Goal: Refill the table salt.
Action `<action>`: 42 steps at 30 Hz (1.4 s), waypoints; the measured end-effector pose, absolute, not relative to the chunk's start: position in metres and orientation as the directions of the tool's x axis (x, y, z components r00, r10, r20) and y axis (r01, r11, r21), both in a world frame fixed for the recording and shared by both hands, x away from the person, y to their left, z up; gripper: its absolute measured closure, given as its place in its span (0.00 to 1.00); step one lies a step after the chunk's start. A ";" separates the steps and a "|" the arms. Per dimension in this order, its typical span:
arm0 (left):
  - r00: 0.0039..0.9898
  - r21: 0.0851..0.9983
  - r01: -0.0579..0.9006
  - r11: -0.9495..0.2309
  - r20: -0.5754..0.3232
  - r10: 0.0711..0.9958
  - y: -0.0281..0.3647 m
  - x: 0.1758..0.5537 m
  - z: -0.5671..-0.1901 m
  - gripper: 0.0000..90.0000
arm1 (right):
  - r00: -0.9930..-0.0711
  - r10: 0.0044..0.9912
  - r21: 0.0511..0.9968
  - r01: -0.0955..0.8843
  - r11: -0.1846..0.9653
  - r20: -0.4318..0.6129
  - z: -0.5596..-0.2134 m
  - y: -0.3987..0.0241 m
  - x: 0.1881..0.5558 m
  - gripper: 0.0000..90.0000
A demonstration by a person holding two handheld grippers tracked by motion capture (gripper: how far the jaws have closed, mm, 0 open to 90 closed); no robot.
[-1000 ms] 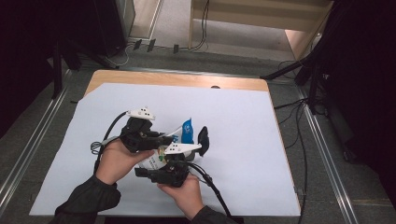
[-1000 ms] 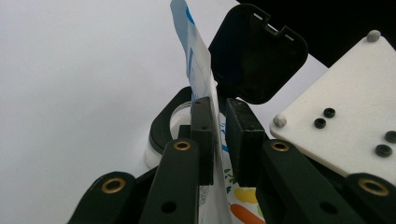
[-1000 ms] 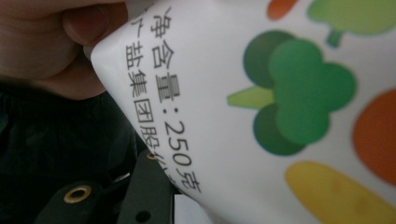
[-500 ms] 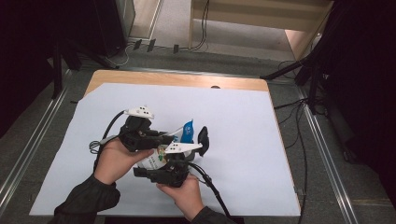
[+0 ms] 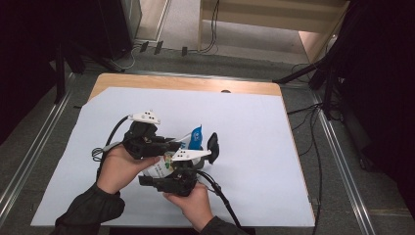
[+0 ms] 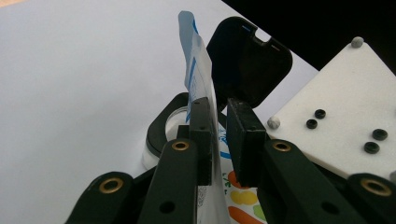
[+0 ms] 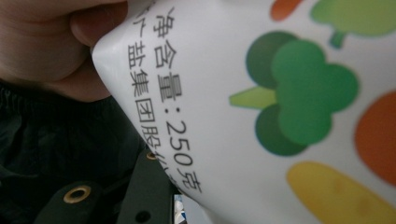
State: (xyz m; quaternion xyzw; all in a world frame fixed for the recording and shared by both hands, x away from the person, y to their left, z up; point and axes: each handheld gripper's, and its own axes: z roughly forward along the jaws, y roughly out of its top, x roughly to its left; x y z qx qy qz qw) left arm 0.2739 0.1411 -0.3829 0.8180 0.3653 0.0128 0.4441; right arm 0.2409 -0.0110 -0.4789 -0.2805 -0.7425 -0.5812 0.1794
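The left tongs (image 6: 218, 135) are clenching the upper edge of a printed white pouch (image 6: 201, 84), holding it upright above the pale surface (image 5: 254, 127). The right tongs (image 5: 169, 182) are sitting against the pouch's lower part; I cannot tell their grip.

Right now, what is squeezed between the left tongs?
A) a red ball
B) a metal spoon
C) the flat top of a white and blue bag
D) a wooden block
C: in the left gripper view the left tongs stand close together on the thin upper edge of the white and blue bag, which sticks up between their two black jaws.
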 end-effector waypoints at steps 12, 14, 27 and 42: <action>0.730 0.731 0.590 -0.343 -0.301 0.613 0.143 0.275 -0.384 0.91 | -0.776 0.205 0.759 0.629 0.171 0.597 -0.480 -0.009 0.241 0.75; 0.730 0.730 0.592 -0.341 -0.305 0.612 0.143 0.275 -0.384 0.91 | -0.779 0.203 0.760 0.626 0.174 0.594 -0.480 -0.009 0.241 0.73; 0.730 0.725 0.594 -0.348 -0.305 0.612 0.143 0.274 -0.383 0.90 | -0.781 0.206 0.763 0.623 0.175 0.590 -0.481 -0.008 0.240 0.71; 0.729 0.718 0.600 -0.353 -0.309 0.611 0.144 0.275 -0.385 0.89 | -0.788 0.213 0.771 0.613 0.176 0.578 -0.482 -0.009 0.240 0.75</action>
